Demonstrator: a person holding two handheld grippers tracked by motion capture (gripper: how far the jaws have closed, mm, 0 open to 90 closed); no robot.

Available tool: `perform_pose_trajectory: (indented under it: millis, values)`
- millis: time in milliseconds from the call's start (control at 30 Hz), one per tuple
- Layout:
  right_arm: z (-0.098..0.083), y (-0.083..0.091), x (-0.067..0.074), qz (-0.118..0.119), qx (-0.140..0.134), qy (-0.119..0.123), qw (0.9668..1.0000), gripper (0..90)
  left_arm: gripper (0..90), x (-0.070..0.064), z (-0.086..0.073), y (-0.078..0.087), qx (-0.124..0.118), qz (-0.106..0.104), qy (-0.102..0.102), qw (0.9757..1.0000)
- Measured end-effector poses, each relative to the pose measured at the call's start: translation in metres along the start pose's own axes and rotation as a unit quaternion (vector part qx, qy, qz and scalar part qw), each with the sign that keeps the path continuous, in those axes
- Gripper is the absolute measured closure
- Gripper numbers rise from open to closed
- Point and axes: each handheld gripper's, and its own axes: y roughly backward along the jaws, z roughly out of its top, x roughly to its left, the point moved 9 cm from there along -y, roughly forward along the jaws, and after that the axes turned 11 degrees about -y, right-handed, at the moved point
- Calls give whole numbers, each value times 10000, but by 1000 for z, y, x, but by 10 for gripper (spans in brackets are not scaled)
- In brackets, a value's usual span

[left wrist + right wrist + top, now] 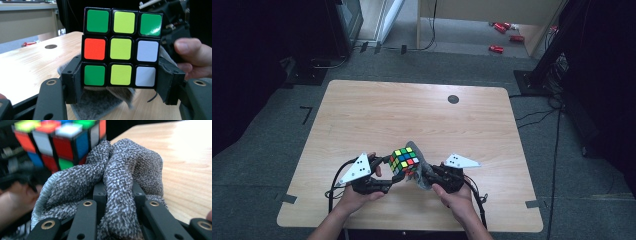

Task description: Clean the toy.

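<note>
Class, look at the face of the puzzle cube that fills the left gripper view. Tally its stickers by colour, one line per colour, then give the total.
Face of the puzzle cube, held in the left gripper:
Green: 3
Yellow: 3
White: 2
Red: 1
Total: 9

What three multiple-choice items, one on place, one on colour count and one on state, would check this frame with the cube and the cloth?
1. Where is the puzzle cube?
A. Between the left gripper's jaws, above the table
B. Lying by the table's far edge
C. On the floor

2. How many green squares show on the cube face in the left gripper view?
A. One
B. Three
C. Five

3. What is the right gripper doing?
A. Standing open with nothing in it
B. Clamped on the cube
C. Clamped on the grey cloth

Key: 1 A, the jaws flank its bottom row; 2 B, two top corners and one bottom corner; 3 C, cloth bunches between its jaws.
</note>
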Motion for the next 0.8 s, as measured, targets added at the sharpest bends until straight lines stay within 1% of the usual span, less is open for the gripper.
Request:
perform_pose_trajectory:
  millis: [33,67,167,200,267,333,367,400,433,467,500,533,600,667,700,733,800]
  values:
    - [1,0,0,-22,1,59,10000,736,344,0,0,0,19,19,-44,10000]
    - [4,2,-1,-46,-56,103,9999,736,344,-1,-1,-1,36,-3,-71,10000]
    - [17,12,-1,-3,-432,-55,9991,736,344,-6,-4,-5,130,-106,-164,9997]
    - [18,13,-1,-23,-457,-57,9989,737,344,-7,-5,-6,144,-101,-178,9997]
    - [14,11,-3,-60,-397,-37,9992,739,344,-7,-5,-6,165,-86,-195,9996]
    - [7,7,-4,-57,-260,-120,9996,737,344,-5,-5,-5,173,-21,-200,9996]
    - [3,4,-5,-107,-162,-120,9997,736,344,-3,-4,-4,181,21,-210,9996]
    - [-1,2,-6,-209,-57,-58,9997,735,344,-2,-4,-4,180,53,-210,9996]
    - [-2,1,-7,-370,-18,49,9993,734,344,-1,-4,-3,191,89,-220,9995]
    - [0,2,-8,-485,-65,110,9987,734,344,0,-5,-3,222,118,-244,9994]
    - [4,5,-8,-536,-167,84,9984,734,344,1,-7,-3,287,142,-281,9991]
    - [10,9,-9,-594,-301,60,9978,734,344,1,-9,-4,342,169,-316,9988]
    - [21,19,-8,-726,-580,104,9956,734,344,1,-15,-7,533,201,-386,9976]
    - [30,27,-4,-750,-805,165,9938,734,344,0,-22,-12,754,227,-438,9959]
    - [34,30,-1,-713,-876,227,9933,733,344,-1,-25,-14,862,237,-459,9949]
    - [36,31,4,-642,-930,268,9932,732,344,-2,-28,-17,964,242,-495,9938]
    - [35,29,13,-719,-948,454,9919,732,344,-5,-32,-21,1095,221,-533,9923]
